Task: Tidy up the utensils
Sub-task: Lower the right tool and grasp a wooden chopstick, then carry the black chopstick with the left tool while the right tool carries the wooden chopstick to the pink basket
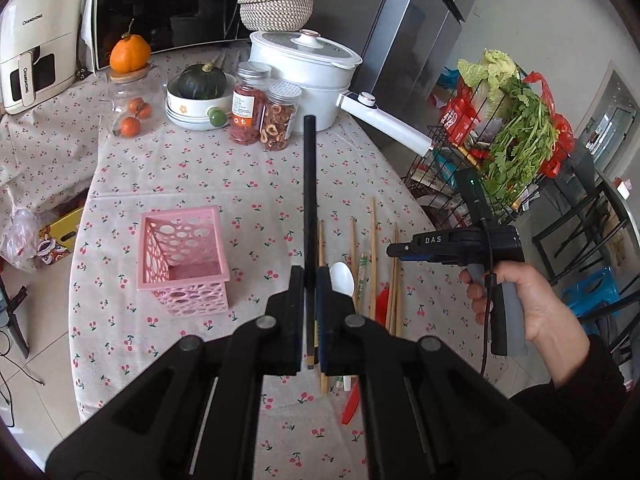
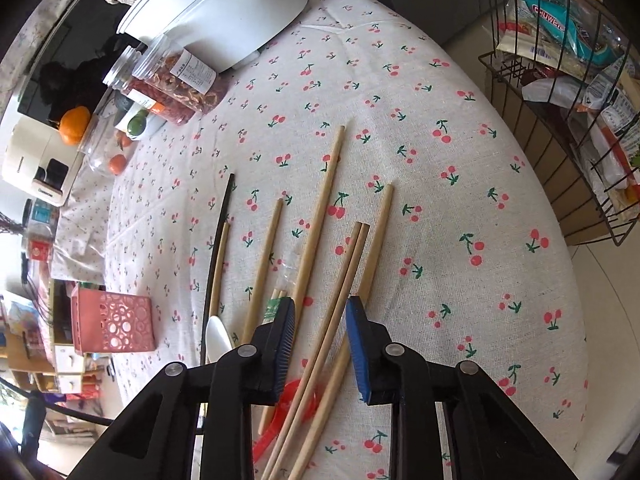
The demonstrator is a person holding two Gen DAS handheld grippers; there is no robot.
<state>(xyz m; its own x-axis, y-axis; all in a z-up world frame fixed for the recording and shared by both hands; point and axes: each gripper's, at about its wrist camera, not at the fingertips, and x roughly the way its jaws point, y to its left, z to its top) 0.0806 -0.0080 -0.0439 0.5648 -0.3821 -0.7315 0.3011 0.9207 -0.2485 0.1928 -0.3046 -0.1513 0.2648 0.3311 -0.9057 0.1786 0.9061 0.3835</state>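
My left gripper (image 1: 310, 280) is shut on a black chopstick (image 1: 309, 184) that points forward above the table. A pink perforated holder (image 1: 182, 256) stands to its left, seemingly empty; it also shows in the right wrist view (image 2: 114, 322). Several wooden chopsticks (image 2: 320, 216), a white spoon (image 2: 218, 336) and a red spoon (image 2: 288, 408) lie on the cherry-print cloth. My right gripper (image 2: 320, 320) is open, low over the wooden chopsticks, with a pair between its fingers. In the left view it (image 1: 394, 249) hovers right of the pile.
At the back of the table stand a white pot (image 1: 308, 68), two snack jars (image 1: 264, 112), a bowl with a squash (image 1: 200, 88) and a glass jar of oranges (image 1: 132, 112). A wire rack with greens (image 1: 504, 144) stands off the table's right edge.
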